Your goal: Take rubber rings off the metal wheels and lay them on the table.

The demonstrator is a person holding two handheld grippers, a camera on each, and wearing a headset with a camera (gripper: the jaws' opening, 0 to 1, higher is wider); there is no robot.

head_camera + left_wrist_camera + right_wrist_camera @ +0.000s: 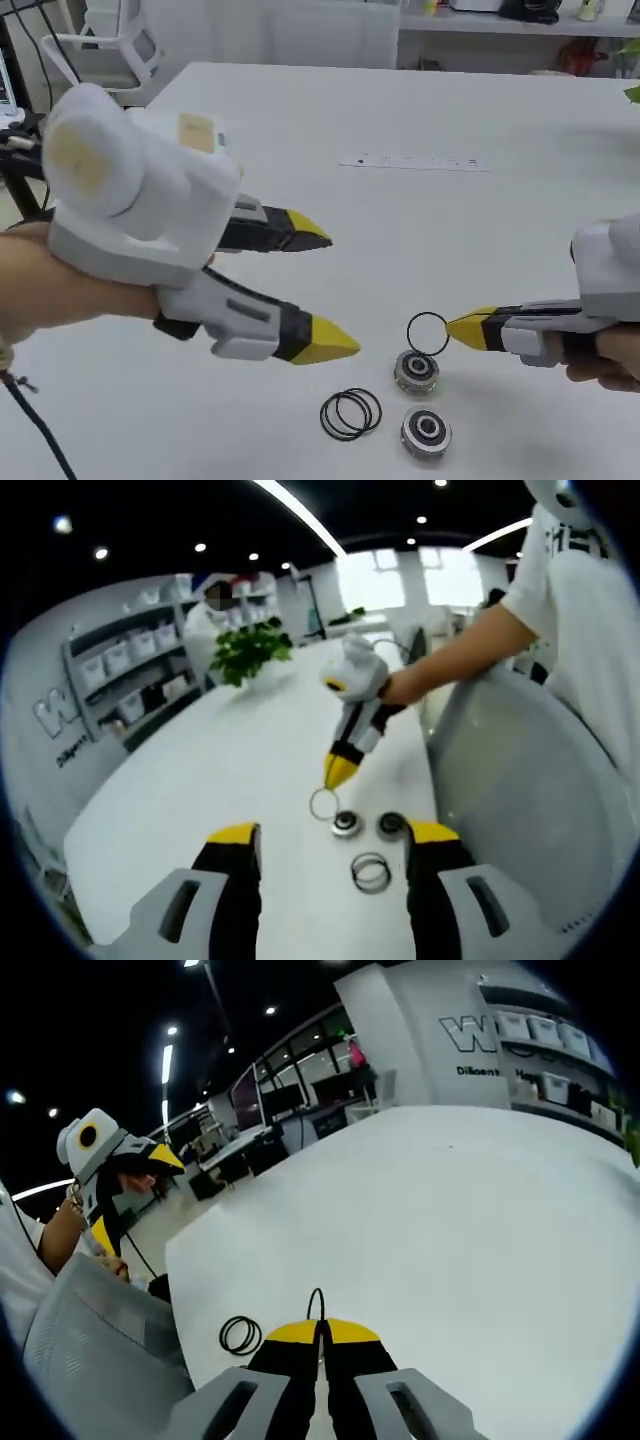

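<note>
Two metal wheels [416, 370] [426, 433] lie flat on the white table [400, 230] near its front edge. My right gripper [455, 328] comes in from the right, shut on a black rubber ring [427, 333] that it holds just above the nearer wheel. In the right gripper view the held ring [316, 1305] sticks up from the closed jaws [320, 1330]. A few loose rings [351, 412] lie overlapped on the table left of the wheels. My left gripper [320, 285] hovers open and empty to the left. Its own view shows the wheels [346, 824] [392, 825] and loose rings [371, 870] ahead.
A pale printed strip [412, 161] lies farther back on the table. A white chair [105, 45] stands past the far left corner. A potted plant [245, 650] sits at the table's far end, with shelves and a person behind it.
</note>
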